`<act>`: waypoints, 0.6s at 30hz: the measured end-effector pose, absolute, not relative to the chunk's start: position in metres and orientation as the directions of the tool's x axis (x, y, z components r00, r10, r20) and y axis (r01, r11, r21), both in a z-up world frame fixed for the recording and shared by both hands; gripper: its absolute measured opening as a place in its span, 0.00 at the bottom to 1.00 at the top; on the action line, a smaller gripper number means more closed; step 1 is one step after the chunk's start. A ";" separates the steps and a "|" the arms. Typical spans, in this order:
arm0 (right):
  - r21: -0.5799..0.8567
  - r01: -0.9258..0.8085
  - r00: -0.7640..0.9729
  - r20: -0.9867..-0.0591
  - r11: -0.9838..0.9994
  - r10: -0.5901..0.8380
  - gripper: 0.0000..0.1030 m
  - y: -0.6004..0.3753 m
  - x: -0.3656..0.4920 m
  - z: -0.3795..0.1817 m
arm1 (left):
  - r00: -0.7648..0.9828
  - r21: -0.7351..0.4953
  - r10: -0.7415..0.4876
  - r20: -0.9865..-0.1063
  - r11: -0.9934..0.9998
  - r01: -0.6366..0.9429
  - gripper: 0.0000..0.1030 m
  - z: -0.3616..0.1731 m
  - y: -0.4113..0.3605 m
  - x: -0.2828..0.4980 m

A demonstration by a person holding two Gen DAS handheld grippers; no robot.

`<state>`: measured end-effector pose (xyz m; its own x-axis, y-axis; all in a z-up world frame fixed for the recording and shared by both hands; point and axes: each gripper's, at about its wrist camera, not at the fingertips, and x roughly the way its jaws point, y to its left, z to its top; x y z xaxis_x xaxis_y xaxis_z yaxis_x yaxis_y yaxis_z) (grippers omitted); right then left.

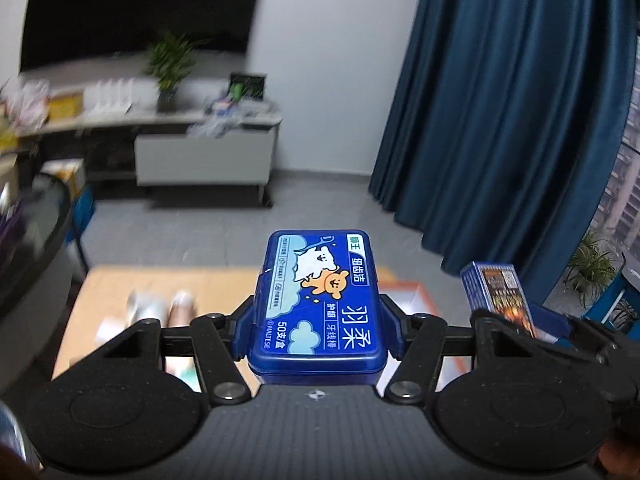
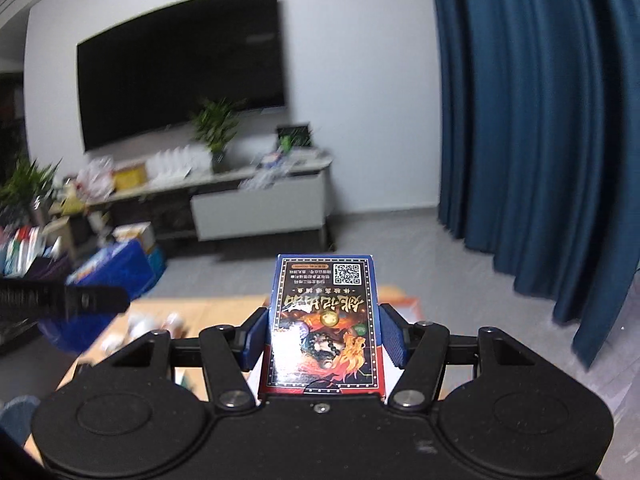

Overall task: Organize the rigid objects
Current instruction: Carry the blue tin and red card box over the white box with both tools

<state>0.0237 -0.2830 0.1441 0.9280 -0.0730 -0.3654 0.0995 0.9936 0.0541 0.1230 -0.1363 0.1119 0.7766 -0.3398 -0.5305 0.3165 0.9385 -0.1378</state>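
Between left tongs point(image 1: 318, 330): clamped blue floss-pick box point(image 1: 320, 300); right tongs point(image 2: 324, 338) grip dragon-print card box point(image 2: 325, 320).

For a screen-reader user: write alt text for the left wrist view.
The left hand-held gripper is shut on a blue plastic floss-pick box, held above a wooden table. At right, the other hand-held gripper holds a card box; blue curtains hang behind.
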 end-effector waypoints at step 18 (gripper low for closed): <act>0.100 0.152 0.881 -0.465 0.983 -0.089 0.69 -0.319 0.083 0.118 | 0.706 -0.102 -0.323 -0.631 0.936 0.337 0.60 0.050 -0.163 0.180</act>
